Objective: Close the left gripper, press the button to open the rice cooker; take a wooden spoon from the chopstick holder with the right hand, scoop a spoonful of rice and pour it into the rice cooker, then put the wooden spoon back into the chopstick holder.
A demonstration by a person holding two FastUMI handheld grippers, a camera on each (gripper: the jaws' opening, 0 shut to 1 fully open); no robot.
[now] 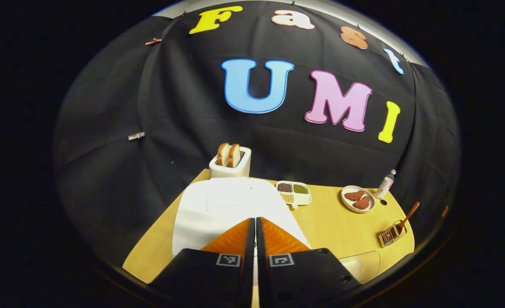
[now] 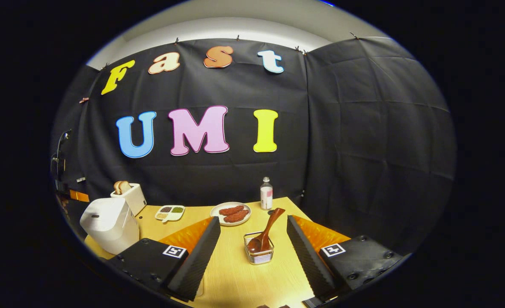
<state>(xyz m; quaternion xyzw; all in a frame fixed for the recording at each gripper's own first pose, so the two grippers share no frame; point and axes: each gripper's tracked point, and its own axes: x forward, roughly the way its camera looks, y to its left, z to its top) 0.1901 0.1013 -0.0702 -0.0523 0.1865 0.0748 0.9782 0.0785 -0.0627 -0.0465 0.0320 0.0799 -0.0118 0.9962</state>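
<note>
A pale wooden table (image 2: 235, 273) stood in a booth hung with black cloth, and the task's things were spread across it. In the left gripper view the left gripper (image 1: 255, 226) had its fingers drawn together with only a thin slit between them, holding nothing, and hung just over the near edge of the white rice cooker (image 1: 231, 205), whose lid lay flat and shut. So the first step — clenching the left gripper — looked done, and the press on the button was the step in hand. I could not make out the button itself; it may have been hidden behind the fingers.

In the right gripper view the right gripper (image 2: 252, 239) was spread wide and empty, and the wire chopstick holder (image 2: 259, 252) sat on the table between its fingers, apart from both. The wooden spoon (image 2: 266, 233) stood in the holder bowl-down, its handle leaning up and to the right. Farther back were a divided dish of grains (image 2: 170, 212) — presumably where the rice was — a plate of browned pieces (image 2: 231, 213), a small bottle (image 2: 266, 193), and a toaster (image 2: 128, 196) with bread in it behind the cooker.

Next, as I judged it, the closed left tips needed to come down squarely on the lid's release, firmly enough to pop it without shoving the cooker. The right gripper was well lined up to move in and pinch the spoon's handle above the holder's rim.
</note>
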